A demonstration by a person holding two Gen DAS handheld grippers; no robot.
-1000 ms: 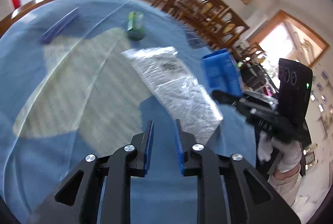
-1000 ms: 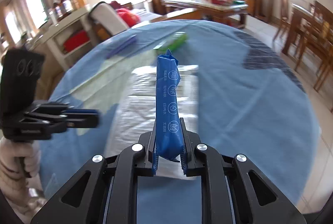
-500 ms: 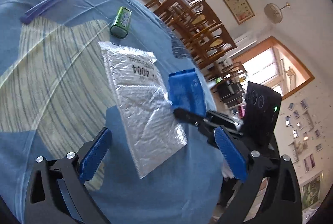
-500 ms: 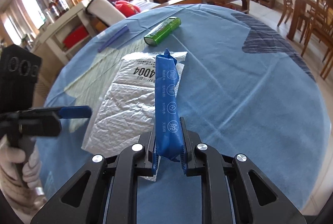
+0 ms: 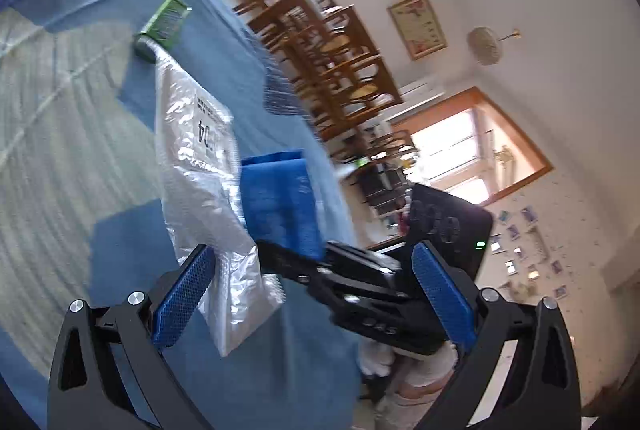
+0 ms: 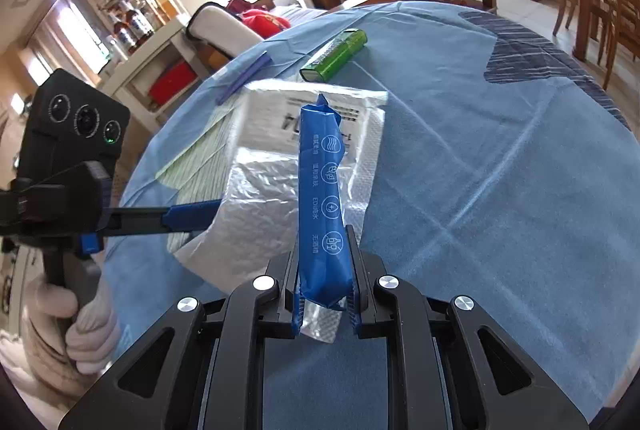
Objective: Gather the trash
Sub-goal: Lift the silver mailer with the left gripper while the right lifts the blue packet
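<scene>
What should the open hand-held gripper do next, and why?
Probably slide the left hand-held gripper a little further in around the near edge of the silver bag and close. Its jaws are wide open and one finger is already at the bag's side. The right hand-held gripper is busy, shut on the blue packet.

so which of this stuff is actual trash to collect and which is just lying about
Part of the job:
- blue wrapper, clamped in the right gripper
- silver mailer bag, beside the open left gripper
- green packet
- purple strip

Just there:
- blue tablecloth
- wooden chairs
</scene>
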